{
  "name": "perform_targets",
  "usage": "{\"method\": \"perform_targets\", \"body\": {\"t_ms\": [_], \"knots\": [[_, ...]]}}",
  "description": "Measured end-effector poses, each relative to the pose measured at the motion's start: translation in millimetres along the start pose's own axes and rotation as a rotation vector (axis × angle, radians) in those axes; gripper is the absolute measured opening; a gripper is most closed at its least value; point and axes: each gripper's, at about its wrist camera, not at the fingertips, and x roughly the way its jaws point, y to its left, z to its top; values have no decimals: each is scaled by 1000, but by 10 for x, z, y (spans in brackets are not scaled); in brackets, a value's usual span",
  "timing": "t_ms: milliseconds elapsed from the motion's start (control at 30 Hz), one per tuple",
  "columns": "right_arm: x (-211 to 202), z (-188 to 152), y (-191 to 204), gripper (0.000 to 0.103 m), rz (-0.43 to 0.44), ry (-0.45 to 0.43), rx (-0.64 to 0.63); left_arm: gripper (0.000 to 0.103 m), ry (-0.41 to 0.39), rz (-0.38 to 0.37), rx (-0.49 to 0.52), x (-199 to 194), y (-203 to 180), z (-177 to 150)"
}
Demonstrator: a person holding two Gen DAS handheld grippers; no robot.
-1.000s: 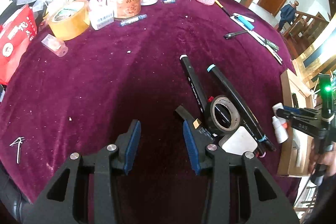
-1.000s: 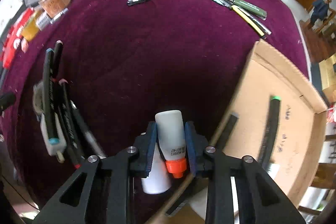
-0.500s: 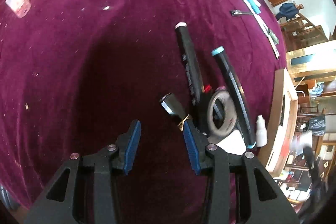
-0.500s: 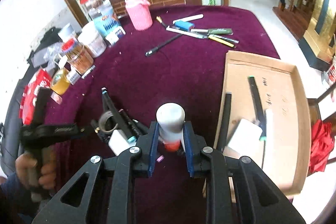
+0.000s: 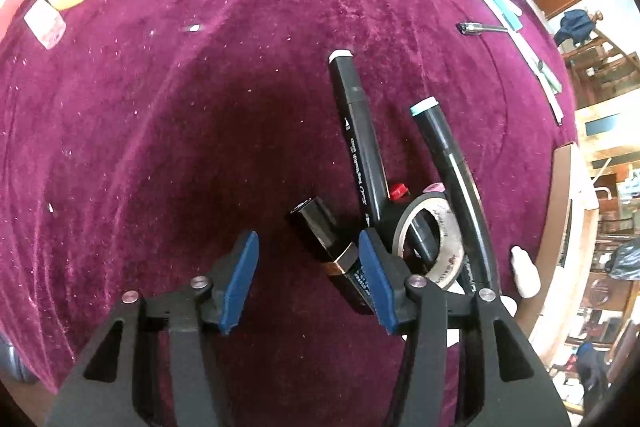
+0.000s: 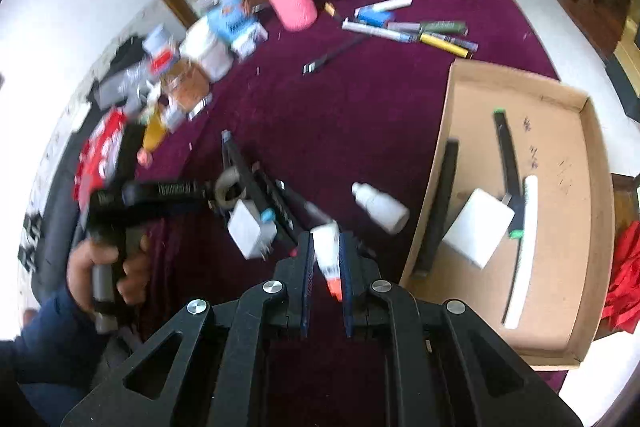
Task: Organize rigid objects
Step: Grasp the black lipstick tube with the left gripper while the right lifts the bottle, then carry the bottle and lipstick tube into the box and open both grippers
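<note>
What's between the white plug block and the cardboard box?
In the right wrist view, a small white bottle lies on the purple cloth between the white plug block and the cardboard box.

Small white bottles: two, one with an orange cap (image 6: 329, 259) and a second one (image 6: 380, 207) lying on the purple cloth. Items inside the cardboard tray (image 6: 592, 187): two black markers (image 6: 508, 155) (image 6: 440, 211), one white block (image 6: 478, 227) and one white stick (image 6: 522, 251). Items in the cluster on the cloth: one tape roll (image 5: 430, 243), at least three black markers (image 5: 358, 131) (image 5: 448, 155) (image 5: 324, 227) and one white block (image 6: 250, 233).
</note>
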Motion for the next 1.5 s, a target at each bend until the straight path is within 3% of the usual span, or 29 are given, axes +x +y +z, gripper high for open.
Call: {"method": "perform_targets", "body": {"t_ms": [67,167,233,300,500,900,1033,1267,1500], "knots": [[110,-55,23,12,5,31,-18,51,-18,38,43,33,-107,5],[333,-116,39,14,-33,72,-36,51,-50,171,173,101,-346,-60],[494,-142,52,15,-40,113,-39,26,-83,182,250,100,-459,-139],[626,-156,75,15,-58,138,-53,15,-79,182,287,90,-478,-200],[832,-126,110,22,-138,138,-70,15,-70,133,331,29,-241,-301],[1035,-139,290,24,-133,142,-92,15,-88,72,389,-18,-98,-297],[885,-167,211,24,-32,138,-18,15,-85,20,329,-137,86,-339],[516,-132,123,24,55,61,0,15,-153,-46,299,-548,129,-468],[211,-156,-243,24,101,-14,82,15,-183,-94,356,-872,-385,-633]]}}
